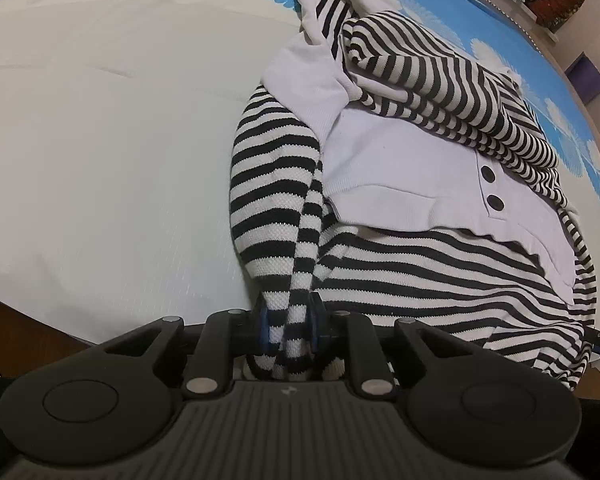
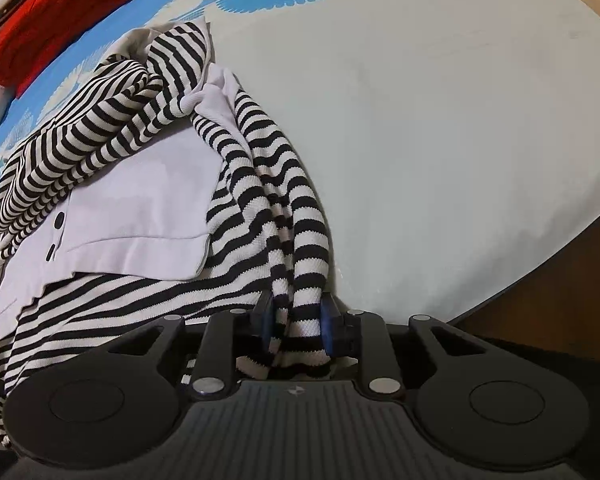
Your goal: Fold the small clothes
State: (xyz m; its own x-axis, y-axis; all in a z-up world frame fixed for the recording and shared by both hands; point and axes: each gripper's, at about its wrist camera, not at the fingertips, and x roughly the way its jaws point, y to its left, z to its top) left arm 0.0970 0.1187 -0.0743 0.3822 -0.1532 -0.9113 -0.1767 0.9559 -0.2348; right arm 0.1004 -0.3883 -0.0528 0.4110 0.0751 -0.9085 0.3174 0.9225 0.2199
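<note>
While each gripper points steeply down at the near edge of the bed point(image 1: 100, 140), a bunched fold of the striped top point(image 1: 440, 280) sits between its blue pads. The left gripper point(image 1: 287, 328) pinches a narrow roll of striped knit on the garment's left side. The right gripper point(image 2: 298, 328) has a thicker bundle of the same knit on the right side between its pads, which stand a little wider; whether they press firmly I cannot tell for sure, though the cloth fills the gap.

Beyond the jaws, the top lies spread on the pale bedcover, front up, its white collar panel point(image 1: 400, 168) and two dark buttons point(image 1: 492, 188) showing. Farther on, a sleeve point(image 1: 440, 80) is already laid across the chest.

I judge this knit soft, light and limp: it will sag and stretch between the two holds rather than keep a crease, so taking it at the hem corners keeps the edge taut. Farthest away lies a red garment point(image 2: 60, 12) on the blue floral print.
</note>
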